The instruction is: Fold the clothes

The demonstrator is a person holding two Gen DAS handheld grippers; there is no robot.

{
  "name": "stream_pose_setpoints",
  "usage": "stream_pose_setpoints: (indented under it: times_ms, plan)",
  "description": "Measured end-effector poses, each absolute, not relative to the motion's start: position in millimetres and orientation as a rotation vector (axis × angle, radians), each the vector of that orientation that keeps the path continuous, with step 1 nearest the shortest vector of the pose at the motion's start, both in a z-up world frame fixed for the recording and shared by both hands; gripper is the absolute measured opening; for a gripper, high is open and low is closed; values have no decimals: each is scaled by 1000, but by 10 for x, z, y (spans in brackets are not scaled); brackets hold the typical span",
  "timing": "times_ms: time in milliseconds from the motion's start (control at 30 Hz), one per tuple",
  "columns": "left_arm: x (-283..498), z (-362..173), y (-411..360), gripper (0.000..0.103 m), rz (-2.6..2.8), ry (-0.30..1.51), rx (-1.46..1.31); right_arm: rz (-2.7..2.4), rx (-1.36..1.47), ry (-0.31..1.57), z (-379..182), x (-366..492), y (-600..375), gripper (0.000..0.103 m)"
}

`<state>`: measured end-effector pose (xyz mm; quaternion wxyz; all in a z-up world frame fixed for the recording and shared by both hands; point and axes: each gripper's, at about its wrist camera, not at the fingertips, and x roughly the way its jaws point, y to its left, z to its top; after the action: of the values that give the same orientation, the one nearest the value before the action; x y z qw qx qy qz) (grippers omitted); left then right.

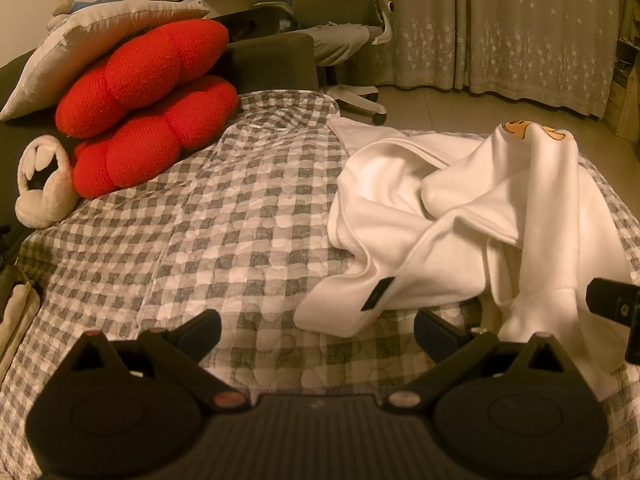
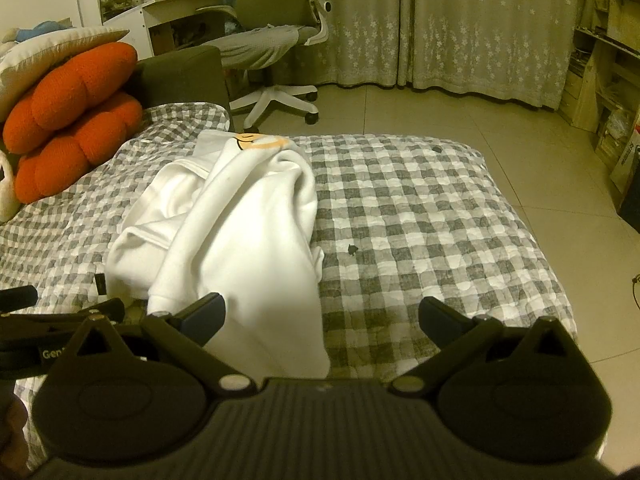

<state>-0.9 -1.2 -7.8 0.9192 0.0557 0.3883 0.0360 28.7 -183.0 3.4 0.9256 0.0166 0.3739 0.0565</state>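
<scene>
While crumpled on the grey-and-white checked bed cover (image 2: 420,216), soft white sweatshirt with yellow smiley print (image 2: 240,216) near left tongs (image 1: 318,326) and right tongs (image 2: 322,314), both wide, holding nothing.

Lighting was dim, warm yellow, indoor, source out of frame. White garment (image 1: 460,216) was the brightest area, near clipping, folds softly shadowed. Left gripper (image 1: 318,330) and right gripper (image 2: 322,316) bodies read near-black, slightly out of focus. Strong fisheye bending at edges; corners vignetted dark. Background curtains (image 2: 460,20) were soft, noisy.
</scene>
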Motion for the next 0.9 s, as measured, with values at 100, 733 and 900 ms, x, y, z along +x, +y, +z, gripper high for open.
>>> stream_pose_setpoints:
  times_ms: [100,733,900]
  plan:
    - [-10,-79,-16,103,75,799,116,116,34,768,32,290,-1830,103]
    - [251,-162,85,103,34,846,62,143,-17,762,-15,342,-1802,103]
    - [381,-242,243,101,11,887,-32,166,-25,767,-59,406,-1822,103]
